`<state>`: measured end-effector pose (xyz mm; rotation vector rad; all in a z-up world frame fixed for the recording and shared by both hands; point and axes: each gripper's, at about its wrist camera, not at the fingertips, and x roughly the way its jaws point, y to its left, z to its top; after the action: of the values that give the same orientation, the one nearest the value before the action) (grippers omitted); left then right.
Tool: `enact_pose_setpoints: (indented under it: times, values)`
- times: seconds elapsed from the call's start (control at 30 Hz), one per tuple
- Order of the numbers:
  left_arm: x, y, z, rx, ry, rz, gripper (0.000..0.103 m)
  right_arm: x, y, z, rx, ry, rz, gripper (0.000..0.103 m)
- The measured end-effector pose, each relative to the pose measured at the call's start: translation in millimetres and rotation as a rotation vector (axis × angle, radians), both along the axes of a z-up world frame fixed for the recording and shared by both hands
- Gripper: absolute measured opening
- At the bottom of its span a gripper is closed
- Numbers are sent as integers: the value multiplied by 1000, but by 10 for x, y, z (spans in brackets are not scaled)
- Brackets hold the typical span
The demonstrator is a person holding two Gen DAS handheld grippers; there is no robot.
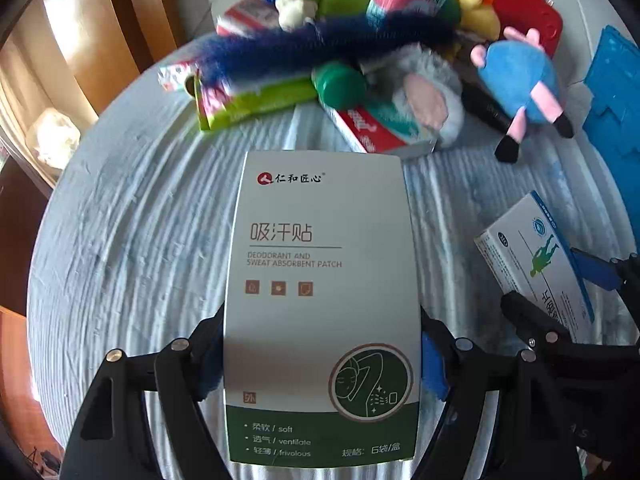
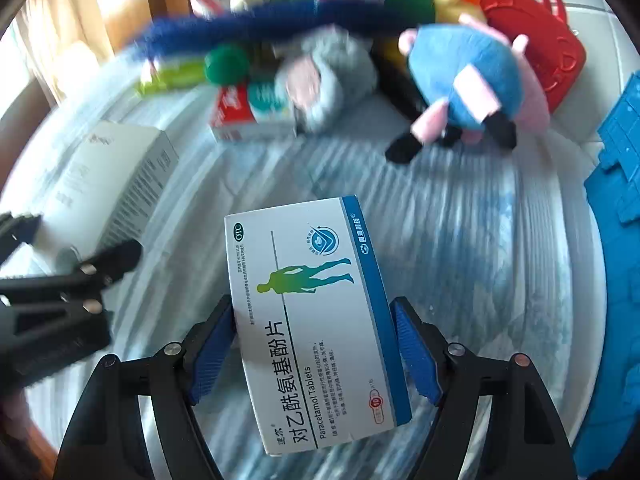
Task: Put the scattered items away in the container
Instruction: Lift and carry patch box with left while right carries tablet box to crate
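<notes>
My left gripper (image 1: 322,354) is shut on a white and green sweat-patch box (image 1: 320,280), held above the pale blue cloth. My right gripper (image 2: 314,350) is shut on a white and blue paracetamol tablet box (image 2: 312,320); this box also shows at the right of the left wrist view (image 1: 536,264). The sweat-patch box shows at the left of the right wrist view (image 2: 108,176). A blue container (image 2: 616,240) stands at the right edge, and shows in the left wrist view (image 1: 616,92) too.
A heap lies at the far side: a blue plush pig (image 1: 520,80), a grey plush (image 1: 424,92), a blue fuzzy duster (image 1: 320,44), a red toothpaste box (image 1: 372,128), a green packet (image 1: 256,104), a red basket (image 1: 520,4). A wooden cabinet (image 1: 80,40) stands left.
</notes>
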<state>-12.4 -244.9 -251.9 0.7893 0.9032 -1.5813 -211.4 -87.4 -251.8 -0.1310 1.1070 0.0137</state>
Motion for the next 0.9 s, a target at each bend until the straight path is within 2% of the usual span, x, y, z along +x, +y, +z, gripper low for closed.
enact_pose_setpoints:
  times: [0.3,0.6,0.73,0.9]
  values:
    - [389,232,742,-135,9,67,77,-229,171,912,42,-197,5,77]
    - [740,559,1322,-272,47,66,77,-705,374,1760,76,-376,-23,77]
    - [684,695,1535,-335,47,32,77,-902,395,2012,59,-439,-56,77]
    - [512,788,1693,-360,75,-28,77,-1095,352,2271,20,-494,-103,77]
